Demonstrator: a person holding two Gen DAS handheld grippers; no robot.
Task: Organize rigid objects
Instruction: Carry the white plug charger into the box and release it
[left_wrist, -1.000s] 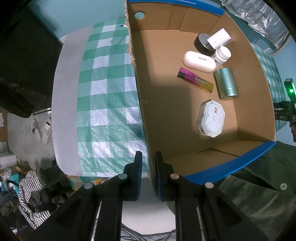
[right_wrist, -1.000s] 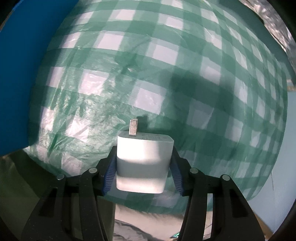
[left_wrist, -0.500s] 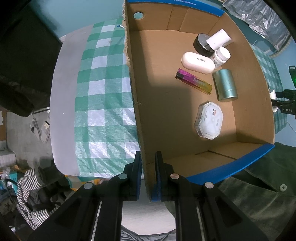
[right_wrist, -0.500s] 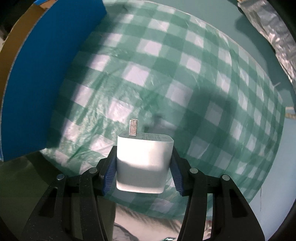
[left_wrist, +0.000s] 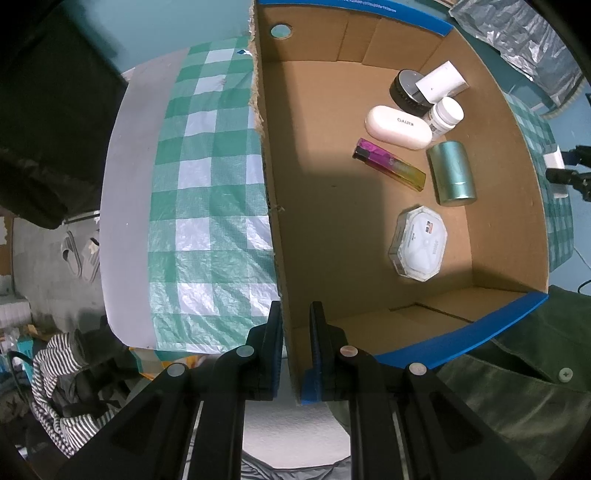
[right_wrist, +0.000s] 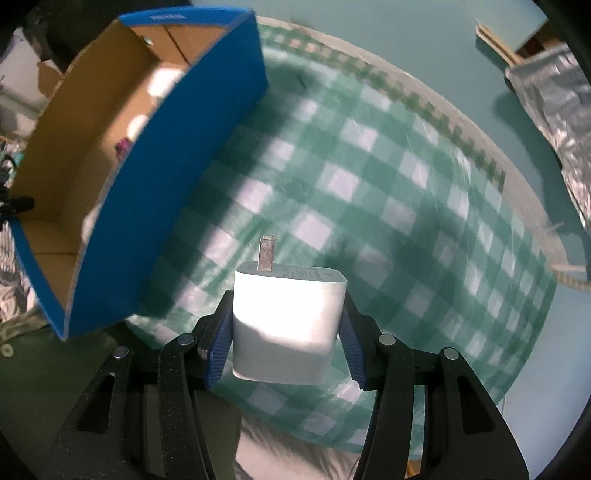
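My left gripper (left_wrist: 296, 325) is shut on the left wall of a cardboard box (left_wrist: 275, 206), near its front corner. On the box floor lie a white case (left_wrist: 398, 127), a purple-yellow lighter (left_wrist: 388, 164), a teal cylinder (left_wrist: 451, 172), an octagonal white box (left_wrist: 418, 243), a small white bottle (left_wrist: 445, 115), a black puck (left_wrist: 406, 92) and a white block (left_wrist: 441, 82). My right gripper (right_wrist: 286, 332) is shut on a white wall charger (right_wrist: 286, 321), prong pointing away, held above the checked cloth (right_wrist: 406, 206) to the right of the box (right_wrist: 173, 177). In the left wrist view that charger (left_wrist: 553, 160) shows just beyond the box's right wall.
The round table carries a green-and-white checked cloth (left_wrist: 207, 206) with a grey rim (left_wrist: 122, 206). Crinkled silver foil (right_wrist: 554, 110) lies at the far right. A green sleeve (left_wrist: 517, 387) shows below the box; shoes (left_wrist: 79, 251) and striped fabric (left_wrist: 55, 391) lie on the floor.
My right gripper has risen with the charger and rolled, so the box now shows at the left of its view. The left gripper stays clamped on the box wall.
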